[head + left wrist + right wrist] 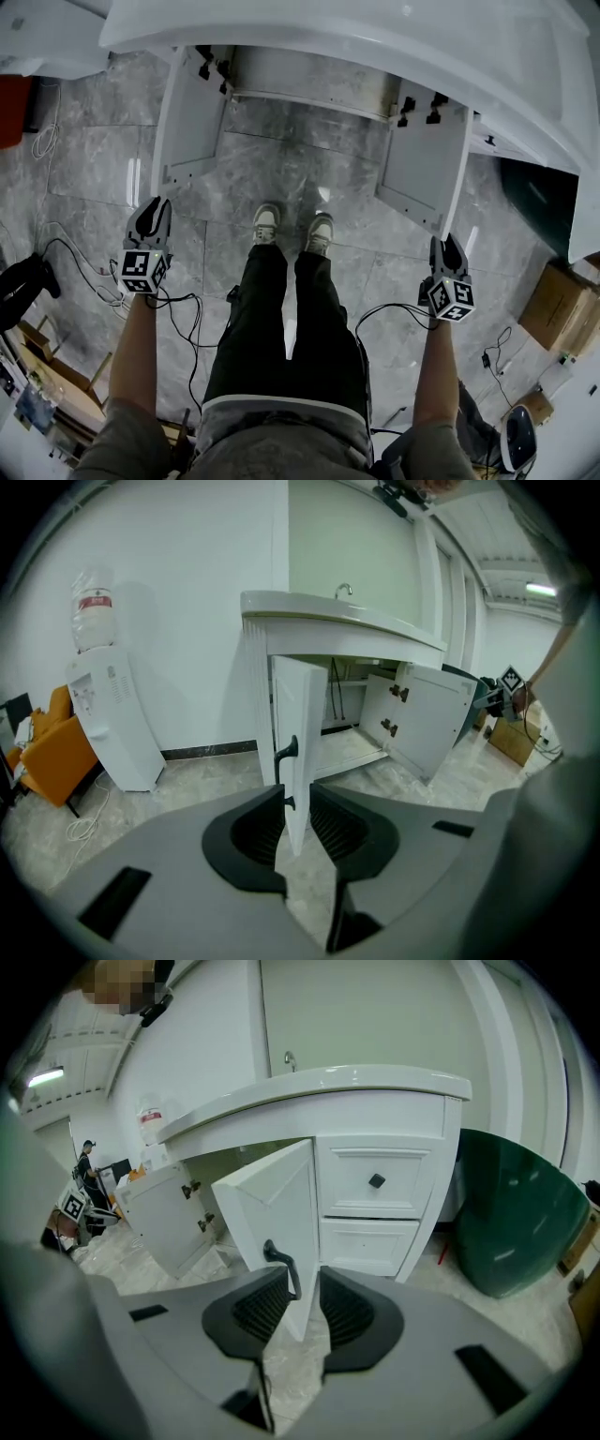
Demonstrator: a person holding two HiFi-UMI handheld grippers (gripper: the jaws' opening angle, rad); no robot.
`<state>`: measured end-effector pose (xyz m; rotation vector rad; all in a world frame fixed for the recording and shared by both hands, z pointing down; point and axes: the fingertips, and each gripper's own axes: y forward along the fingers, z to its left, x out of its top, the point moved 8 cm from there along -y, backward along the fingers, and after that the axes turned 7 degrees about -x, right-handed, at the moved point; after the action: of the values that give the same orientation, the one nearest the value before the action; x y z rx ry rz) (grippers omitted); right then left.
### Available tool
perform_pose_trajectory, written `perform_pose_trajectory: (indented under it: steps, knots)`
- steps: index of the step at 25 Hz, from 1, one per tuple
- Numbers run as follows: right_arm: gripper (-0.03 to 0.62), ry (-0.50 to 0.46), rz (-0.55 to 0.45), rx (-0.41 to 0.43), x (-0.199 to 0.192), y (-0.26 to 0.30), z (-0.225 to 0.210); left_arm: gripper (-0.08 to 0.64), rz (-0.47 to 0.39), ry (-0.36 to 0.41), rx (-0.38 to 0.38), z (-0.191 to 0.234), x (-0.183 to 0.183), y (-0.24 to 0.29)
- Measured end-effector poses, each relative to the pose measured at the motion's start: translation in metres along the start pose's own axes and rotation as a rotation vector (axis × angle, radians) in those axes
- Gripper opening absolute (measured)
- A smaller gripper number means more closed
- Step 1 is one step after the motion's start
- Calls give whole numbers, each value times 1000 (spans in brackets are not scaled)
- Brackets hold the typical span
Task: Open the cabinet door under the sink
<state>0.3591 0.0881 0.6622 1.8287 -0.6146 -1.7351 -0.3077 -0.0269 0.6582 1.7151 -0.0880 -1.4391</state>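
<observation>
Both doors under the sink are swung wide: the left door and the right door. Each free edge is straddled, unclamped, by the part-open jaws of the left hand-held gripper and the right hand-held gripper. A water dispenser is seen far left, a green bin right, and cables on the near floor.
</observation>
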Motion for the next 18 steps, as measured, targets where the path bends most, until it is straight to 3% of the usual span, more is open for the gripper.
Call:
perform_pose_trajectory:
  steps: [11, 18]
  knots:
    - [71, -21, -5, -36, 56, -53, 8, 74, -21, -29, -19, -29, 54, -46]
    - [63, -48, -1, -15, 89, -81, 28, 74, -27, -44, -35, -47, 88, -66]
